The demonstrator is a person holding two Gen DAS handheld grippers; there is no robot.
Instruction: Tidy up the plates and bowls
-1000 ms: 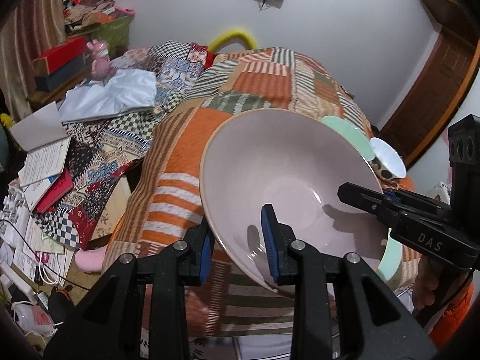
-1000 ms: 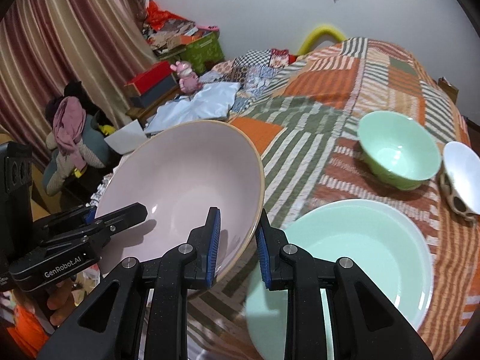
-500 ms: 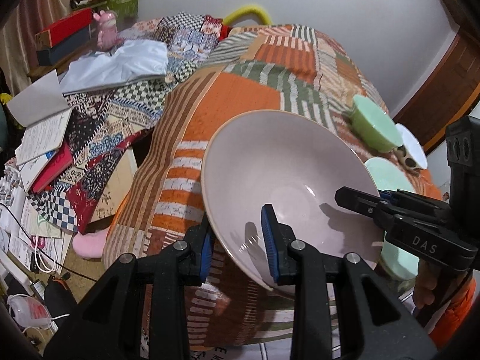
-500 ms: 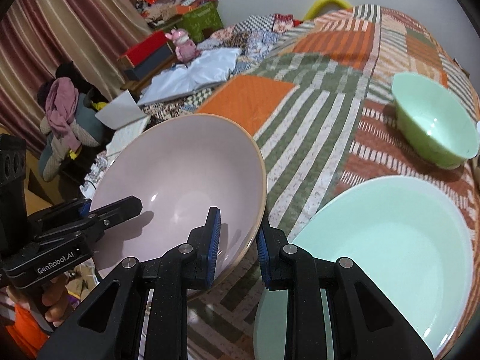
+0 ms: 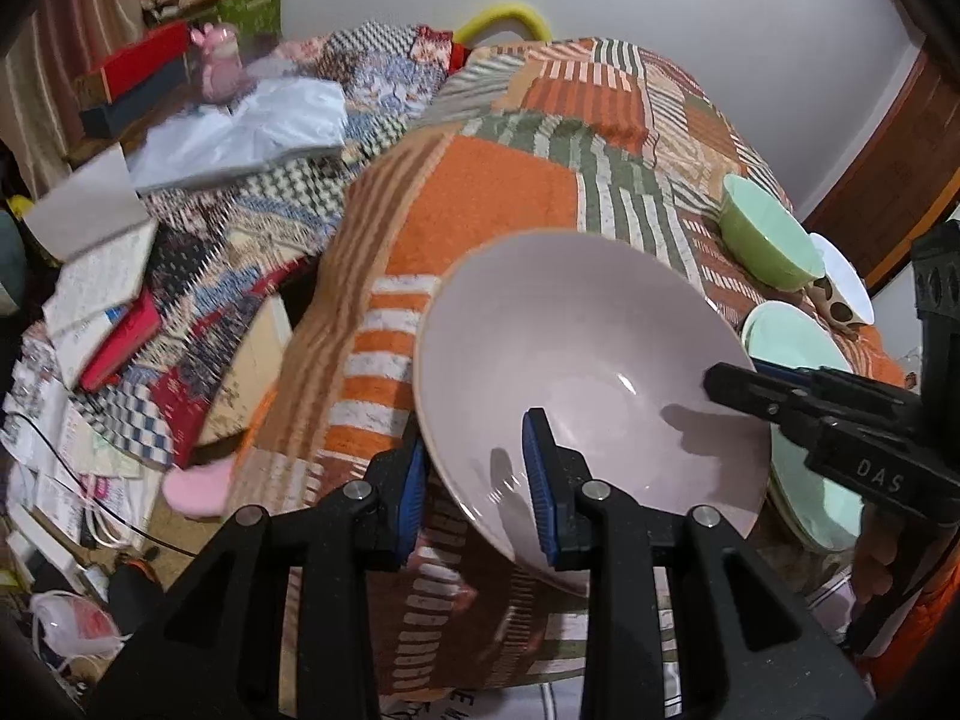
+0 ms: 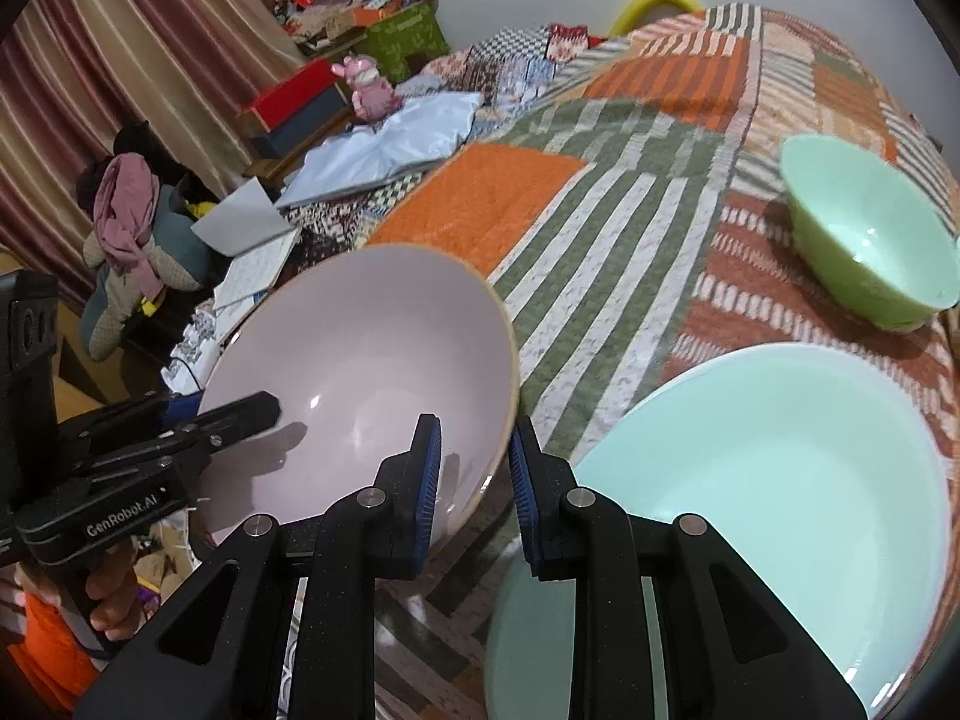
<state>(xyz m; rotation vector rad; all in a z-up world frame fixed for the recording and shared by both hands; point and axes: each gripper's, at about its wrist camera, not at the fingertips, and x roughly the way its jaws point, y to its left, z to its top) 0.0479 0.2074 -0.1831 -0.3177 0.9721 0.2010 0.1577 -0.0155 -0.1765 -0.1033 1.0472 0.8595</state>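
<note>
A large pale pink bowl [image 5: 588,360] [image 6: 360,372] is carried between both grippers over the near edge of the patchwork bedspread [image 5: 492,192]. My left gripper [image 5: 477,480] is shut on the bowl's near rim, one pad inside and one outside. My right gripper [image 6: 474,474] is shut on the opposite rim in the same way. Just right of the pink bowl a mint green plate [image 6: 780,480] [image 5: 792,342] lies on the bed. Beyond it stand a green bowl [image 6: 870,240] [image 5: 762,234] and a white bowl with brown spots [image 5: 840,282].
Books and papers [image 5: 96,276], a white cloth [image 5: 252,132], a pink toy [image 6: 366,78] and a red box [image 6: 294,96] crowd the left side. Cables and a pink slipper [image 5: 198,486] lie on the floor. A person's hand [image 6: 114,600] holds the left gripper's handle.
Both grippers and the pink bowl have sunk toward the bed. The cameras tip further down, so the mint plate looms larger in the right wrist view. The grips are unchanged.
</note>
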